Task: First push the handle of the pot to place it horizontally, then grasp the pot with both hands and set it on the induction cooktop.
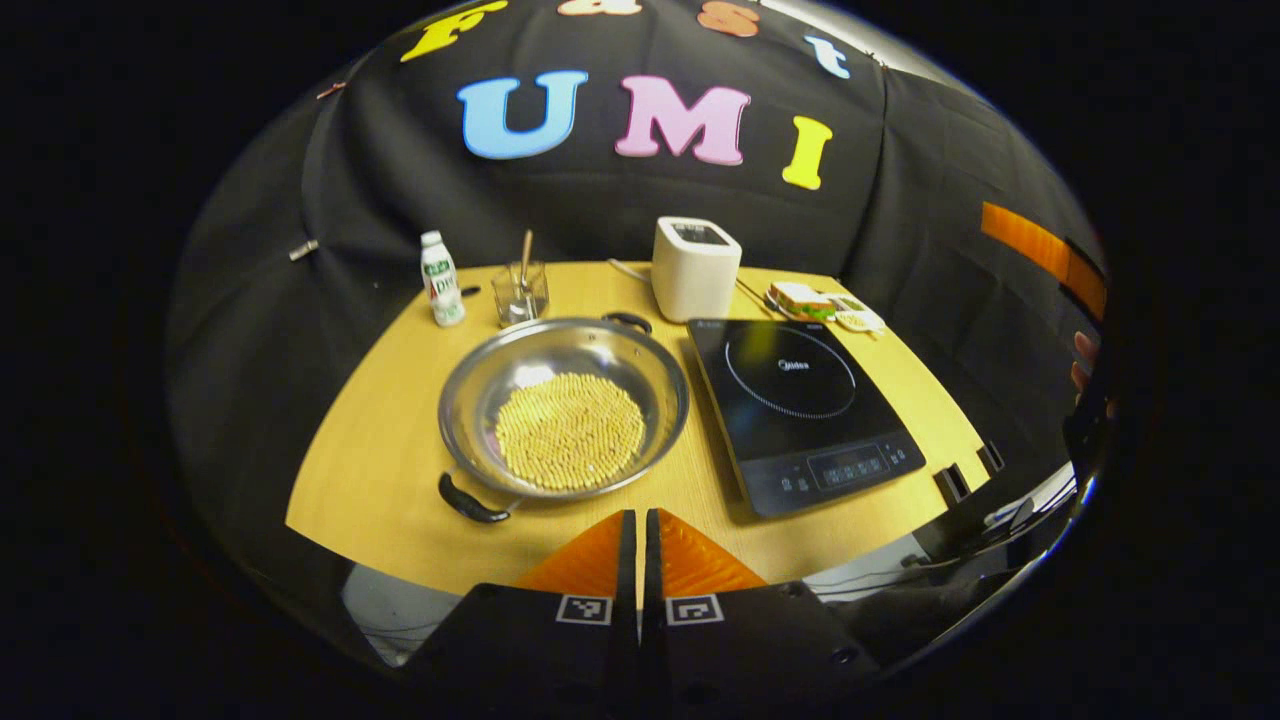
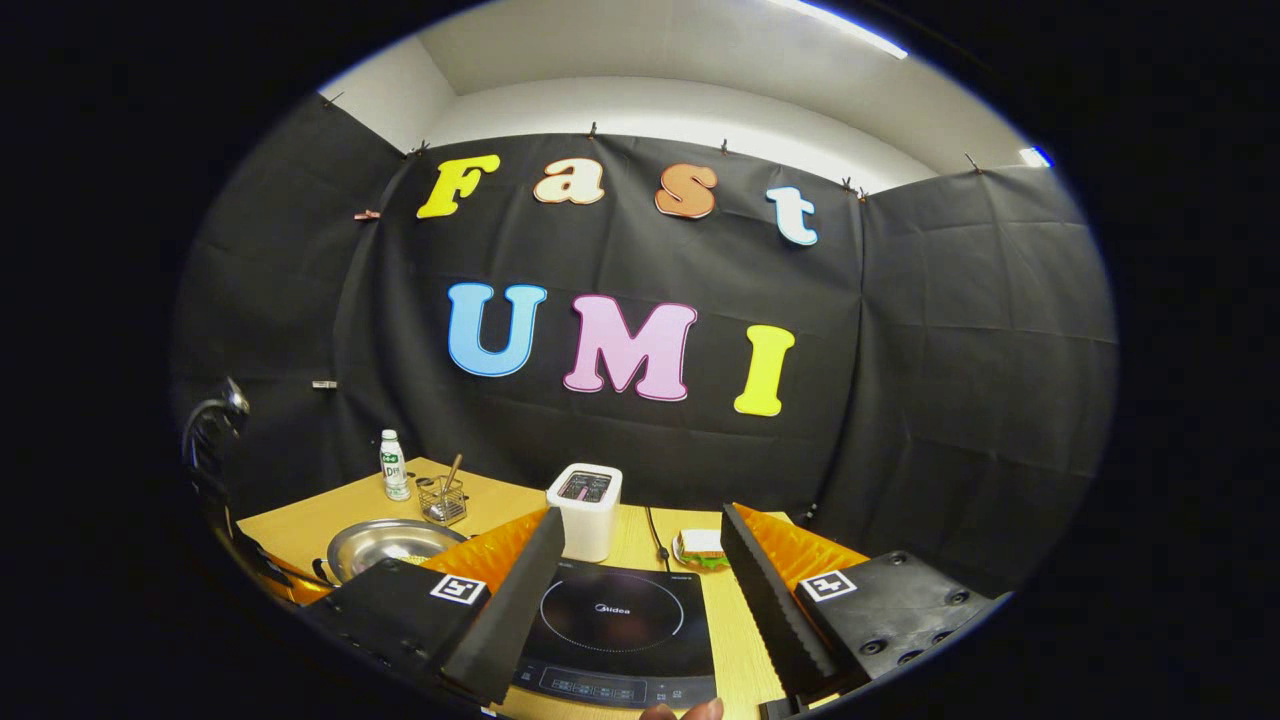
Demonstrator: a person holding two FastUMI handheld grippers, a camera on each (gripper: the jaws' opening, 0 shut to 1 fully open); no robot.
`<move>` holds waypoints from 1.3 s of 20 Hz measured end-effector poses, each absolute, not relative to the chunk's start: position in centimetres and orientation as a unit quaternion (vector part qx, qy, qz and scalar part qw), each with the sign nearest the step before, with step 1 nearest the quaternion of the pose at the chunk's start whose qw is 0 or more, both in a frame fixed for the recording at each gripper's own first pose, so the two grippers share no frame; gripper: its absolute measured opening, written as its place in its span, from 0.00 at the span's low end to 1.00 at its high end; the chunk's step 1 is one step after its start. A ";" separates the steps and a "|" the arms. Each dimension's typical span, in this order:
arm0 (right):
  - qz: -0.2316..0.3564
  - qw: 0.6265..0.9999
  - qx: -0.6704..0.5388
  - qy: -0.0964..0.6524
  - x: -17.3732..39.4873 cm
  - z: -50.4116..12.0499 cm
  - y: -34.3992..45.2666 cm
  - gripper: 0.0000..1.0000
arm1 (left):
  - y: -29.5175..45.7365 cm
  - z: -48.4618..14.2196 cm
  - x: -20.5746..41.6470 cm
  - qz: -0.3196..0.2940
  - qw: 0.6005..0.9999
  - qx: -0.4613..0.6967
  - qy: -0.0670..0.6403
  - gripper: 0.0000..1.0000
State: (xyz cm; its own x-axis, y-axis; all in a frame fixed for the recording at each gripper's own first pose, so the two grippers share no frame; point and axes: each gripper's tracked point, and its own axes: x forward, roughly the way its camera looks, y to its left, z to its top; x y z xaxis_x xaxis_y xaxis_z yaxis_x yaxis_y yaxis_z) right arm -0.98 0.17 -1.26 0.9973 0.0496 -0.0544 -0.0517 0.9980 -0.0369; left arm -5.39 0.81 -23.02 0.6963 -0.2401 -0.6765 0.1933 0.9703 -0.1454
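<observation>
I see my closed, empty left claw (image 1: 640, 530) nearest the pot (image 1: 563, 405), its handles (image 1: 472, 499) running 7-to-1 o'clock, right claw (image 2: 640, 575) wide open, empty.

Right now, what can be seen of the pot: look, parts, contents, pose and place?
The pot is a wide, shallow pan of shiny metal with two dark loop handles, one at its near-left rim and one at its far rim. A round bed of small yellowish grains covers its bottom. It sits flat on the wooden table, just left of the black induction cooktop, untouched by either tool.
</observation>
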 end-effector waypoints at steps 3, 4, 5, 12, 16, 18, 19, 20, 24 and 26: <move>0.020 0.999 -0.020 0.029 -0.8 -1.5 -0.5 0.98 | 1.6 -25.2 -5.6 -0.139 0.895 -0.050 0.421 0.05; 0.017 0.999 -0.020 0.029 -0.7 -1.5 -0.7 0.98 | 1.8 -25.8 -5.4 -0.143 0.888 -0.050 0.435 0.05; 0.014 0.999 -0.019 0.029 -0.6 -1.6 -0.9 0.98 | 2.0 -26.5 -5.0 -0.148 0.880 -0.050 0.449 0.05; -0.002 0.999 -0.020 0.030 0.2 -1.9 -1.9 0.98 | 5.9 -30.5 -4.4 -0.154 0.817 -0.053 0.553 0.05; -0.008 0.999 -0.021 0.035 0.4 -2.3 -2.3 0.98 | 7.2 -30.8 -2.0 -0.146 0.819 -0.053 0.552 0.05; -0.010 0.999 -0.022 0.035 0.5 -2.4 -2.3 0.98 | 7.8 -31.0 -1.4 -0.140 0.816 -0.054 0.558 0.05; -0.011 0.999 -0.021 0.034 0.4 -2.3 -2.2 0.98 | 8.1 -31.1 -1.1 -0.137 0.816 -0.054 0.559 0.05; -0.012 0.999 -0.020 0.032 0.4 -2.1 -2.3 0.98 | 8.5 -31.1 -0.7 -0.134 0.817 -0.056 0.558 0.05; -0.019 0.999 -0.026 0.033 0.5 -2.4 -2.5 0.98 | 8.7 -31.9 -0.1 -0.133 0.816 -0.068 0.558 0.05; -0.023 0.999 -0.027 0.029 0.4 -2.1 -2.6 0.98 | 8.8 -32.4 0.1 -0.136 0.815 -0.074 0.558 0.05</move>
